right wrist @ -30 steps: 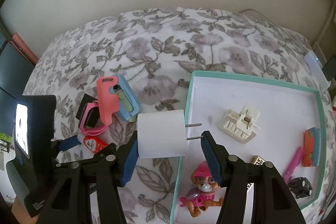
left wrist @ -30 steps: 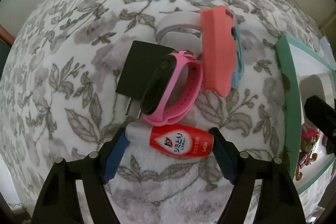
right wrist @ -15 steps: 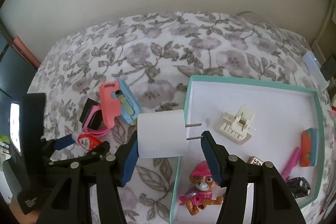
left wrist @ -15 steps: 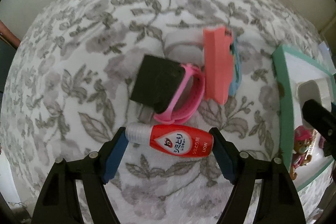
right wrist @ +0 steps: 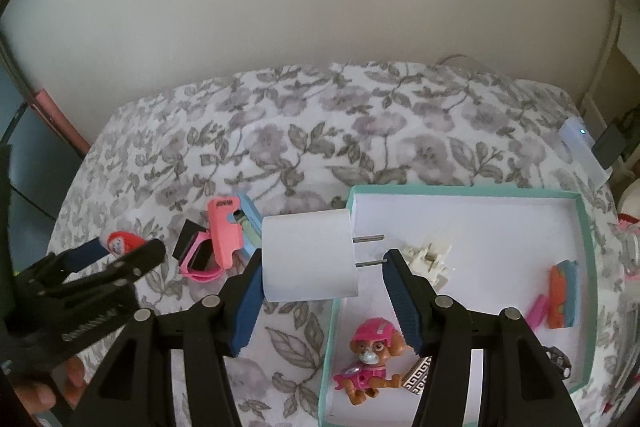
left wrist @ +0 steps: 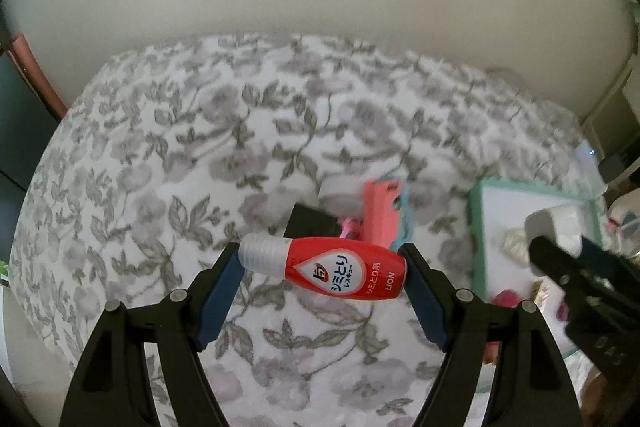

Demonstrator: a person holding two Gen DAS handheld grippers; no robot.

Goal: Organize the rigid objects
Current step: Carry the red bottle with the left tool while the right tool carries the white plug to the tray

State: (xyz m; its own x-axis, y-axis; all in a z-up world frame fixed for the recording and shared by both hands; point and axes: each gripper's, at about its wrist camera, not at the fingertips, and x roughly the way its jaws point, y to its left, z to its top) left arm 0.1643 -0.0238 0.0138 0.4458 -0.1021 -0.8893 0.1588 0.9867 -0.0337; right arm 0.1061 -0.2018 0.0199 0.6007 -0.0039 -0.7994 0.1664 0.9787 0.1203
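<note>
The left claw (left wrist: pixel 322 269) stands wide, clamped end to end on a red bottle (left wrist: pixel 326 269); the right claw (right wrist: pixel 322 273) stands about half open, gripping a white plug (right wrist: pixel 310 255) from back to prongs. A second ago the bottle lay on the flowered cloth (left wrist: pixel 168 195); now both claws have risen and the watch (right wrist: pixel 200 263) and pink block (right wrist: pixel 224 233) look smaller. Only the right view shows the tray (right wrist: pixel 584 227) whole, with the toy dog (right wrist: pixel 370 363) inside
</note>
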